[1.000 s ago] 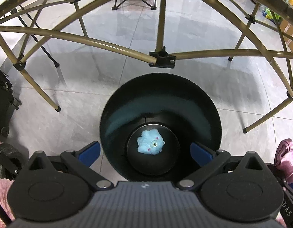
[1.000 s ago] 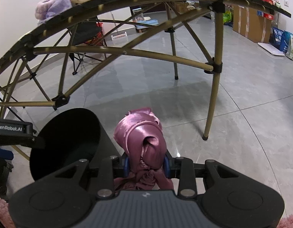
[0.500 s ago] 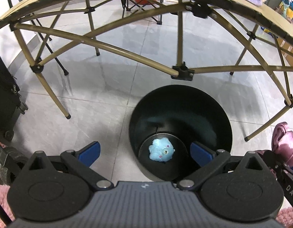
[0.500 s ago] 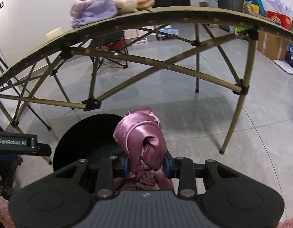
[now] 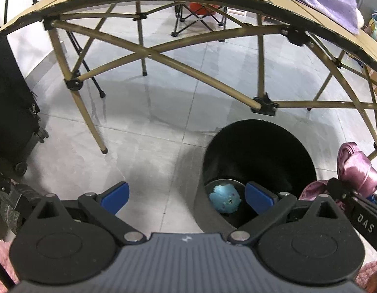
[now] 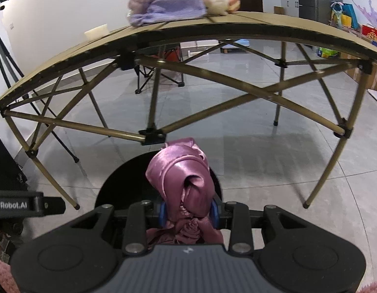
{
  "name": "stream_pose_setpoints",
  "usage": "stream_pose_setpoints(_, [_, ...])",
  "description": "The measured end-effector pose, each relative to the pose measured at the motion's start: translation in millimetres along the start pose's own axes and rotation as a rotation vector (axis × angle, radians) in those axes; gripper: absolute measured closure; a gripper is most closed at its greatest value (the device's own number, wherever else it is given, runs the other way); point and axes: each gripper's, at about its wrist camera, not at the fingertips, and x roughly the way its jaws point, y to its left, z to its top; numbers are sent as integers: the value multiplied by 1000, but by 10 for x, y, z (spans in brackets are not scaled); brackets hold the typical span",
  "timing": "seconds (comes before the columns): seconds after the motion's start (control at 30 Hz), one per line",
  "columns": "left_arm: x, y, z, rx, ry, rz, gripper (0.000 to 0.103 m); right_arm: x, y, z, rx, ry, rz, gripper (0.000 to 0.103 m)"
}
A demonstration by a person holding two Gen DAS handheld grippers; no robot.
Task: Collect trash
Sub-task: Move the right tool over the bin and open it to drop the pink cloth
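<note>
The right gripper (image 6: 188,213) has its fingers clamped on a bundle of pink satin cloth (image 6: 182,178), most of which stands up above the blue pads while a crumpled tail hangs below. In the right wrist view the black bin (image 6: 110,193) lies behind the cloth, its mouth spreading toward 9 o'clock. The risk, as I judge it: the cloth is slippery and held only at a narrow waist, so letting go while off-centre could drape it over the rim or drop it on the floor (image 6: 274,171).

The left gripper (image 5: 186,195) is spread wide and holds nothing. At 3 o'clock from it sits the bin (image 5: 259,146), with a blue fuzzy ball (image 5: 225,197) at the bottom. The right-hand tool enters at 3 o'clock carrying the cloth (image 5: 357,168); the two tools are near and could knock together over the bin.

The folding desk (image 6: 237,28) arches overhead with a lavender knit (image 6: 173,7) and a cream plush (image 6: 214,1) on it; what lies farther back on it is cut off. The cloth hides the bin's centre in the right view, and motion blur softens the desk's frame.
</note>
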Motion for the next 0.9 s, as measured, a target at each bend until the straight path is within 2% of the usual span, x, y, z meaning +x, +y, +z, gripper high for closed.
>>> stream_pose_setpoints(0.37, [39, 383, -12, -53, 4, 42, 0, 338, 316, 53, -13, 82, -2, 71])
stream_pose_setpoints(0.6, [82, 539, -29, -73, 10, 67, 0, 556, 457, 30, 3, 154, 9, 70])
stream_pose_setpoints(0.9, [156, 698, -60, -98, 36, 96, 0, 710, 563, 10, -3, 198, 2, 70])
